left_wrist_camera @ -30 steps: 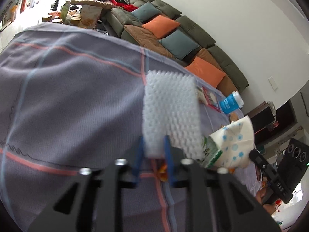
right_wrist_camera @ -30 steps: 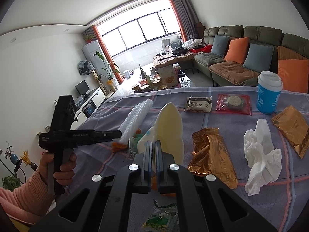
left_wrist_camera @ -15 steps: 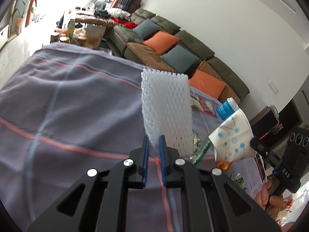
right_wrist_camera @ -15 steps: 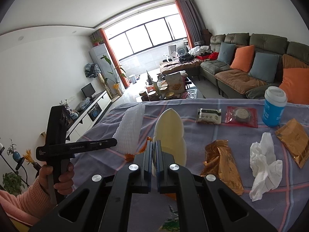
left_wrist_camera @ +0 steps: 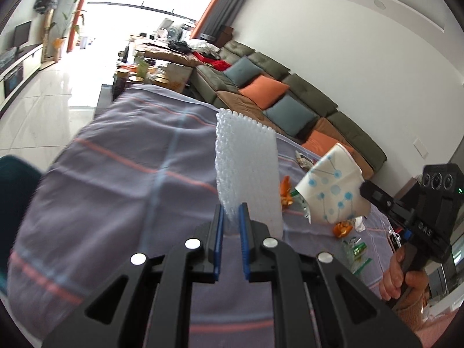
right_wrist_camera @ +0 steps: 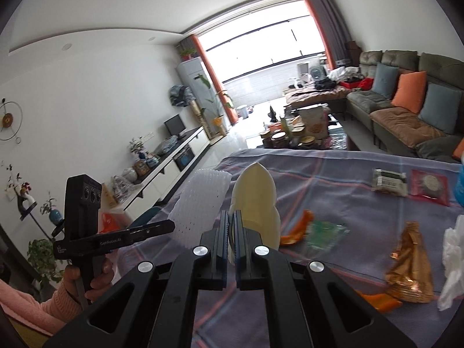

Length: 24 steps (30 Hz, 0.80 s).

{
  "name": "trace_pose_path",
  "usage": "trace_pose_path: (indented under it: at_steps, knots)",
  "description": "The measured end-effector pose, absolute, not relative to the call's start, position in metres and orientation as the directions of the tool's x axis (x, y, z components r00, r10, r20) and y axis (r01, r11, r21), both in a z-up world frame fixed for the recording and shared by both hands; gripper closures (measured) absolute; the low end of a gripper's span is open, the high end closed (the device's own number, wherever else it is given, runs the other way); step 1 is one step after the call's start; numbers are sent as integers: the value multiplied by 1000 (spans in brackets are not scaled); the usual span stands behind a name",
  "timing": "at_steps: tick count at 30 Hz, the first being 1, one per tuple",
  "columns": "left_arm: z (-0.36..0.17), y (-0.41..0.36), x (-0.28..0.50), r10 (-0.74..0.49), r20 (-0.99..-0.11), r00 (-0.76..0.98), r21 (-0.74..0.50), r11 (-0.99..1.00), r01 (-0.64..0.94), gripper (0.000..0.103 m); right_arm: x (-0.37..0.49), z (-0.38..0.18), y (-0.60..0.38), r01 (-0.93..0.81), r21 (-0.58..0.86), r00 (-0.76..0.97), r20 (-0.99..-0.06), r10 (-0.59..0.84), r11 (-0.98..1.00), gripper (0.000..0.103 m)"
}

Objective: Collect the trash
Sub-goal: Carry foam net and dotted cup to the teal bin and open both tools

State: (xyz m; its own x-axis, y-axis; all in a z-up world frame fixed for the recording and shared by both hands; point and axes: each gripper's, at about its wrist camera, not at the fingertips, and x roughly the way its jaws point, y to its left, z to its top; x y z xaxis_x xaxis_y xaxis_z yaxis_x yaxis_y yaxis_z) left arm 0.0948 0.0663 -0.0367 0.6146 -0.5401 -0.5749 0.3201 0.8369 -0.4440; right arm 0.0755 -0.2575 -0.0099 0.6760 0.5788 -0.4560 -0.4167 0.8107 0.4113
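Note:
My left gripper point(left_wrist_camera: 231, 211) is shut on the lower edge of a white foam net sleeve point(left_wrist_camera: 246, 159), which stands upright above the plaid tablecloth point(left_wrist_camera: 116, 174). My right gripper point(right_wrist_camera: 231, 217) is shut on a flattened white paper cup point(right_wrist_camera: 258, 200) with blue dots, held off the table. In the left wrist view the cup point(left_wrist_camera: 330, 191) hangs to the right of the sleeve, with the right gripper point(left_wrist_camera: 366, 189) and a hand behind it. In the right wrist view the sleeve point(right_wrist_camera: 200, 203) is left of the cup, in the left gripper point(right_wrist_camera: 172, 226).
On the cloth lie a gold wrapper point(right_wrist_camera: 409, 269), white tissue point(right_wrist_camera: 453, 258), orange scraps point(right_wrist_camera: 298, 229), a green wrapper point(right_wrist_camera: 324, 232) and two snack packets point(right_wrist_camera: 388, 181). A teal object point(left_wrist_camera: 14, 179) stands past the table's left edge. A sofa point(left_wrist_camera: 290, 95) runs along the wall.
Both grippers have risen and swung left towards the table's end, each keeping its item. The left jaws have squeezed the foam sleeve a little thinner.

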Motion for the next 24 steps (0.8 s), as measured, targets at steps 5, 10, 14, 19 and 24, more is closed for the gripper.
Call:
trace_pose_path:
  at_steps: [5, 10, 14, 19, 24]
  knots:
    - [-34, 110, 68, -486, -572, 661, -442, 861, 251, 91, 87, -11, -222, -484, 423, 615, -459, 641, 766, 99]
    - [-34, 151, 48, -420, -575, 702, -443, 881, 165, 91, 98, -9, -186, -542, 423, 563, -460, 687, 727, 99]
    - [-36, 183, 34, -360, -583, 729, -446, 891, 84, 91, 106, -5, -153, -591, 415, 520, -461, 720, 692, 99]
    - [-41, 221, 28, -299, -587, 753, -450, 893, 4, 91, 117, -2, -113, -645, 418, 461, -455, 762, 640, 99]
    - [-41, 253, 20, -236, -583, 777, -445, 893, -63, 91, 126, -1, -71, -688, 409, 409, -463, 786, 599, 99]
